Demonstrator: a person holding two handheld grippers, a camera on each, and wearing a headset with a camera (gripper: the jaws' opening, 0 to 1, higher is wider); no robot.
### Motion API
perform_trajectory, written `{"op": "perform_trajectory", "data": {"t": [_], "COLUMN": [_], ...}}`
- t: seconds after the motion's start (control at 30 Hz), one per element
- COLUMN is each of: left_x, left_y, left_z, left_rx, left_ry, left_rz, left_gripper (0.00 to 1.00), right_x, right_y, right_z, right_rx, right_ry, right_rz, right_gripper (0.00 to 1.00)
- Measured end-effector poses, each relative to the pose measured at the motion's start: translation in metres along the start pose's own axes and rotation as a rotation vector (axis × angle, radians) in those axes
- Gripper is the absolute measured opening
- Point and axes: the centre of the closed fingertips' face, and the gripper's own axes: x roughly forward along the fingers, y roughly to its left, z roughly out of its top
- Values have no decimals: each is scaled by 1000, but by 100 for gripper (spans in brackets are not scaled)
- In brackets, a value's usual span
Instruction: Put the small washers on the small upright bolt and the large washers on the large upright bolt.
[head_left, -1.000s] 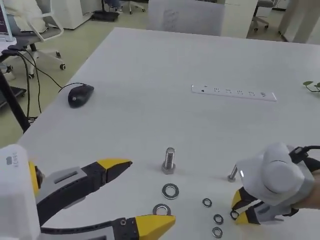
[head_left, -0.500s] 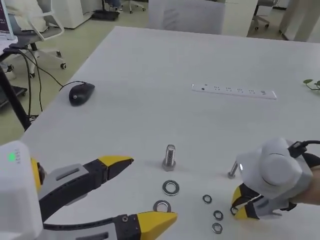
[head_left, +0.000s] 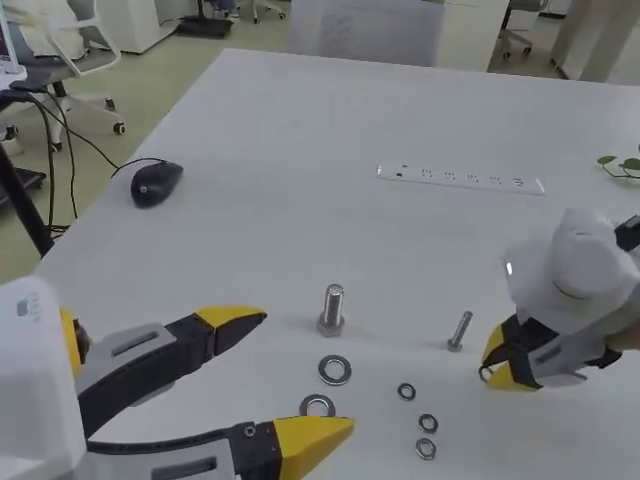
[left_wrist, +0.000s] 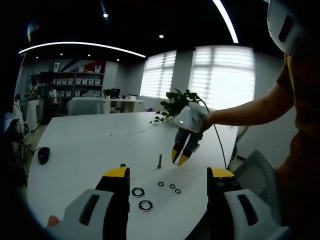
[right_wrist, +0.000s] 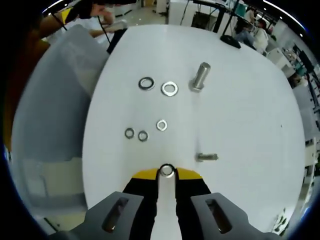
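The large bolt (head_left: 333, 308) and the small bolt (head_left: 459, 330) stand upright on the white table (head_left: 300, 200). Two large washers (head_left: 334, 370) (head_left: 318, 406) lie in front of the large bolt. Three small washers (head_left: 406, 391) lie near them. My right gripper (head_left: 503, 370) hovers just right of the small bolt, shut on a small washer (right_wrist: 166, 171). From that gripper's camera the small bolt (right_wrist: 206, 157) lies just ahead and to the right. My left gripper (head_left: 280, 375) stands open low at the left, nothing between its fingers; in its own view the right gripper (left_wrist: 181, 157) hangs above the small bolt (left_wrist: 159, 160).
A black mouse (head_left: 155, 182) sits at the table's left edge. A white power strip (head_left: 460, 180) lies across the far middle. Plant leaves (head_left: 620, 165) reach in at the right edge. Office chairs stand on the floor beyond the left edge.
My right gripper has lifted off the table with a small washer and moved up and right, beside the small bolt. One small washer fewer lies on the table. The left gripper stays put.
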Motion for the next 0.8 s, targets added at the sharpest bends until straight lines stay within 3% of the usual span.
{"op": "perform_trajectory", "data": {"t": [0.2,0.37,0.8], "left_x": [1,0,-2], "left_y": [-2,-1,4], "left_z": [1,1,-2], "left_rx": [11,17,8], "left_ry": [6,11,7], "left_rz": [-10,-7,5], "left_gripper": [62,62,62], "right_x": [-16,-19,-6], "right_y": [-24,-42,-49], "right_z": [8,16,20], "right_rx": [6,4,-8], "right_ry": [-4,6,51], "right_rz": [-56,-83,-37], "right_gripper": [12,12,12]}}
